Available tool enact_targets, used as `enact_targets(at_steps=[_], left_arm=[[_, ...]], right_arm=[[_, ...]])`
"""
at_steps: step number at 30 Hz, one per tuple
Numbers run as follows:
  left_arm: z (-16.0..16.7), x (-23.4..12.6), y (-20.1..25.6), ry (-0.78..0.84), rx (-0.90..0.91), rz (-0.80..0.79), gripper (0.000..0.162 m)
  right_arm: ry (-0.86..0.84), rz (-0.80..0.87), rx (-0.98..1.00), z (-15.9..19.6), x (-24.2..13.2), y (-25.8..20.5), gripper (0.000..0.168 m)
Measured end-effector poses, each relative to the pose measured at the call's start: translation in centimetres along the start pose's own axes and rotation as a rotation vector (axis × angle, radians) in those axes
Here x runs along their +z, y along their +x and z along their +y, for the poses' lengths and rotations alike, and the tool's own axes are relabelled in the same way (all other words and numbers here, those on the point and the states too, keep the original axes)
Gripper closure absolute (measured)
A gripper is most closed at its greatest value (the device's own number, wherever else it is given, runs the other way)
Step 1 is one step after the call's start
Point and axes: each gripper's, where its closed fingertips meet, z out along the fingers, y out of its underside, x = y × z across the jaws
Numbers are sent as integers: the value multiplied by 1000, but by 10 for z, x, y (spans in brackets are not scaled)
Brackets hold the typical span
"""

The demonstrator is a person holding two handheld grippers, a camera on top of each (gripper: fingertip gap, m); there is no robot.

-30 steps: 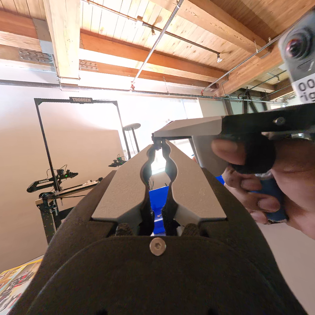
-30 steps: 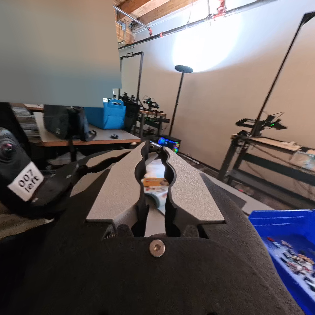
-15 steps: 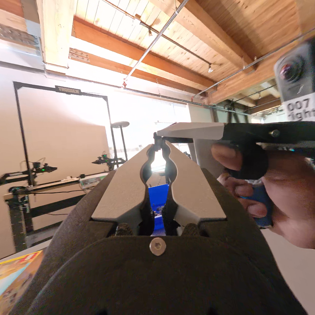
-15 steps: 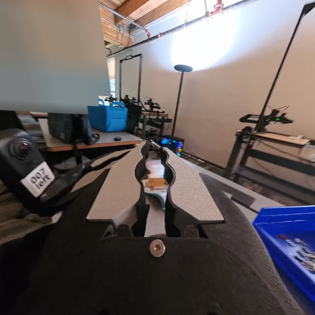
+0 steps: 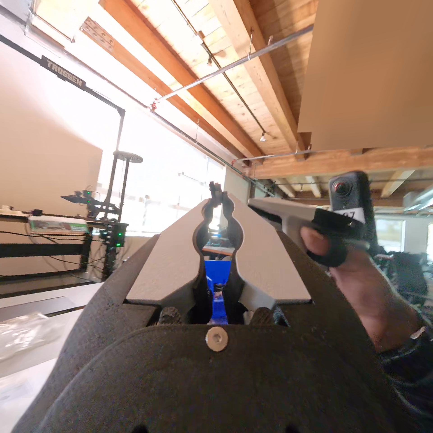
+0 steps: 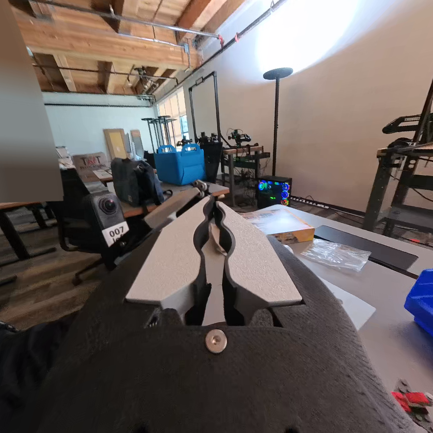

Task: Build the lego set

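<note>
My left gripper (image 5: 217, 198) is shut on a small dark grey lego piece (image 5: 215, 190) that sticks up from its tips, held in the air. The same piece (image 6: 200, 186), with round holes, shows in the right wrist view at the tips of the left gripper's fingers (image 6: 180, 201). My right gripper (image 6: 214, 204) has its jaws together with nothing visible between them, just below and right of that piece. In the left wrist view the right gripper's fingers (image 5: 276, 208) point in from the right, held by a hand (image 5: 356, 269).
A grey table (image 6: 386, 328) carries a yellow lego box (image 6: 281, 225), a clear plastic bag (image 6: 335, 255), a black mat (image 6: 365, 246), a blue parts bin (image 6: 421, 302) and a small red lego build (image 6: 412, 398). The bin (image 5: 216, 269) shows between the left jaws. The grippers are tip to tip, or close to it.
The right gripper's tips have drawn off the small piece, which stays in the left gripper. Both grippers have swung, so both views have turned across the room.
</note>
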Motion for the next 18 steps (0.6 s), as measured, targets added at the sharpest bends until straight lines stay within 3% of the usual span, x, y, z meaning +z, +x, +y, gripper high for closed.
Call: enact_targets(at_steps=[3,11,18], left_arm=[[9,2,2,-48,-127,76,153],[46,-2,14,-268,-509,265,153],[67,-8,11,-370,-727,276,153]], right_arm=[[-25,9,-63,7,3,2,168],[-129,20,-431,31,0,5,142],[-184,-49,-465,43,-9,9,144]])
